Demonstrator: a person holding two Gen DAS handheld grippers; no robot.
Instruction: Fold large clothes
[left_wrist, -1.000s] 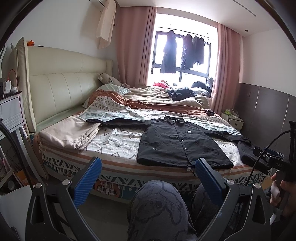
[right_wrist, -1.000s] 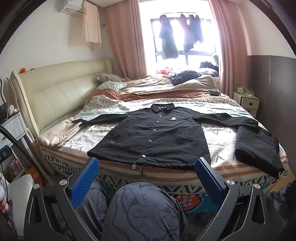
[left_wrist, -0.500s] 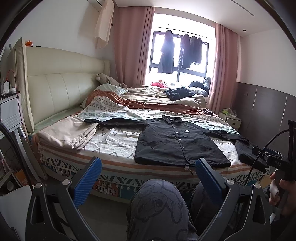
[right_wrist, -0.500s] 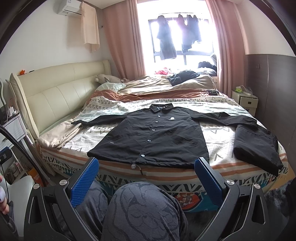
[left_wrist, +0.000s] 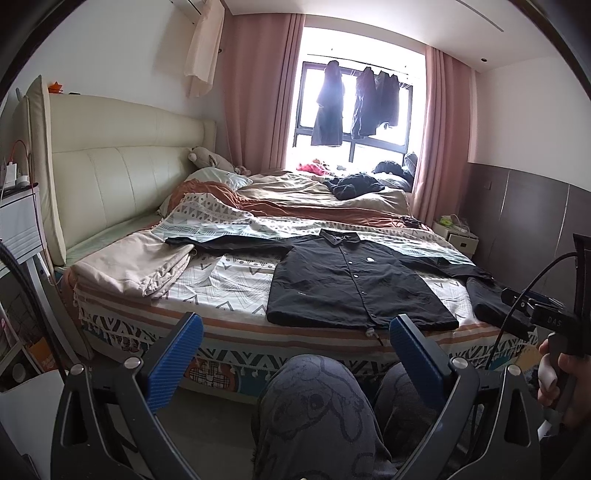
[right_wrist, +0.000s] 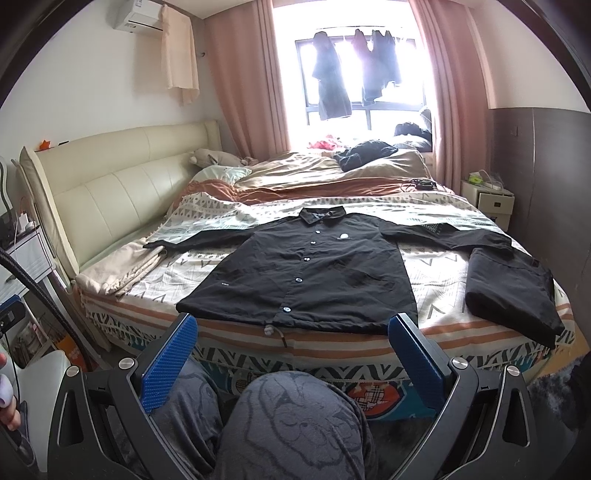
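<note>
Black cotton-looking cloth is what you've got ahead: a long-sleeved shirt (right_wrist: 306, 273) spread face up on the bed (right_wrist: 332, 341), buttoned, collar at twelve o'clock, hem along the near edge of the mattress. It looks light and floppy, so expect it to sag and slide on the patterned sheet (left_wrist: 225, 280) rather than hold any shape; pinch it at a seam, I'd say a shoulder or a cuff, where the layers are thicker.

Your right claw (right_wrist: 291, 354) hangs with its blue pads spread wide, nothing between them, low in front of your knees (right_wrist: 295, 417). From there the shirt sits dead ahead at twelve, hem just past the fingertips but not touching. One sleeve runs out to ten o'clock, the other to two, ending near a folded dark garment (right_wrist: 509, 288).

Your left claw (left_wrist: 295, 350) is equally wide and empty. From it the shirt lies around one o'clock, well apart, with a folded beige blanket (left_wrist: 136, 266) at eleven, its corner touching the sleeve end.

Both sleeves are still flat out, so folding hasn't begun.
</note>
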